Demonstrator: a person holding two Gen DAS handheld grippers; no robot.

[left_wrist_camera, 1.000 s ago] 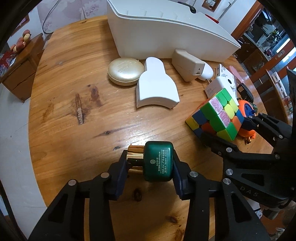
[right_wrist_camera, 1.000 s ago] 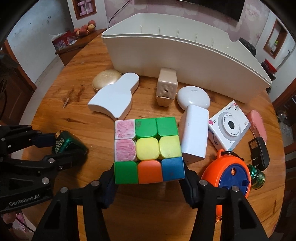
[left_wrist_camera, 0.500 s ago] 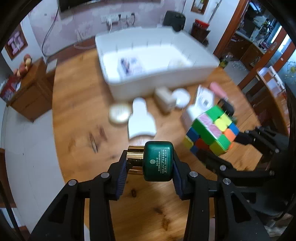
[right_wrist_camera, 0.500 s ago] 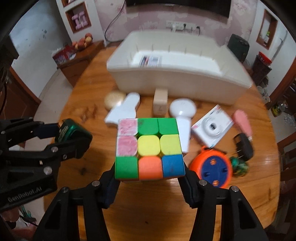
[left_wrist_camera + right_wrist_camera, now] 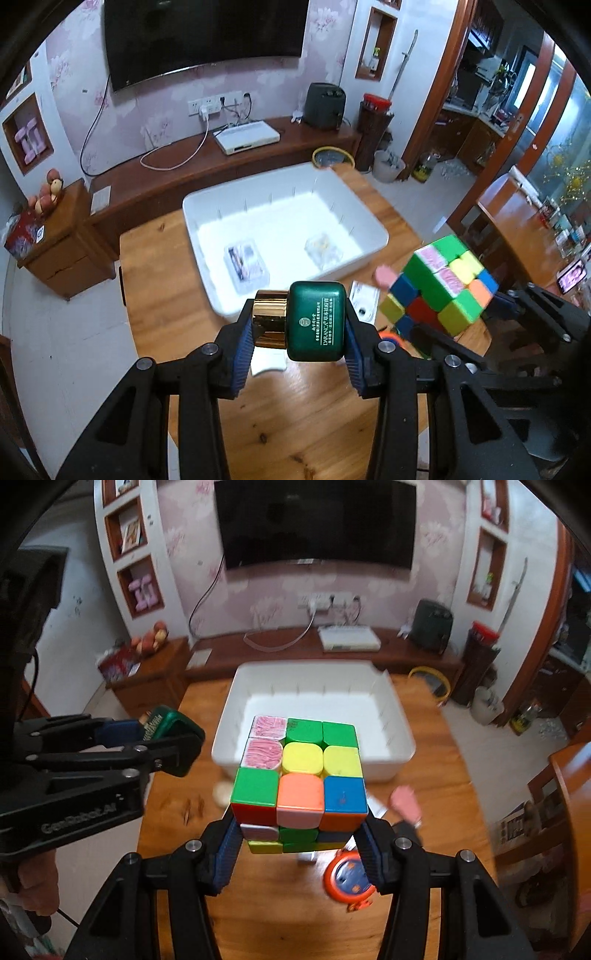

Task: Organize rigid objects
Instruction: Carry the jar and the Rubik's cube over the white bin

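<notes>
Pink floral wallpaper, a dark wall-mounted TV and a low wooden media shelf close off the room behind a wooden bench. On the bench sits a white bin, open-topped, with two small clear packets on its floor. Both loads hang in the air on the near side of it, probably so they can be carried over the rim and dropped in.

The left tool is clamped on a green jar, lying sideways with its gold neck against the left pad; that endwise hold keeps the smooth body from rolling. Its label reads "DARANCA" under a small square emblem, with smaller characters too fine to read.

The right tool is clamped on a cube, pads on opposite flat faces. Two top stickers are worn pink.

"GenRobot.AI" is moulded on the left tool's side, as the right view shows.
</notes>
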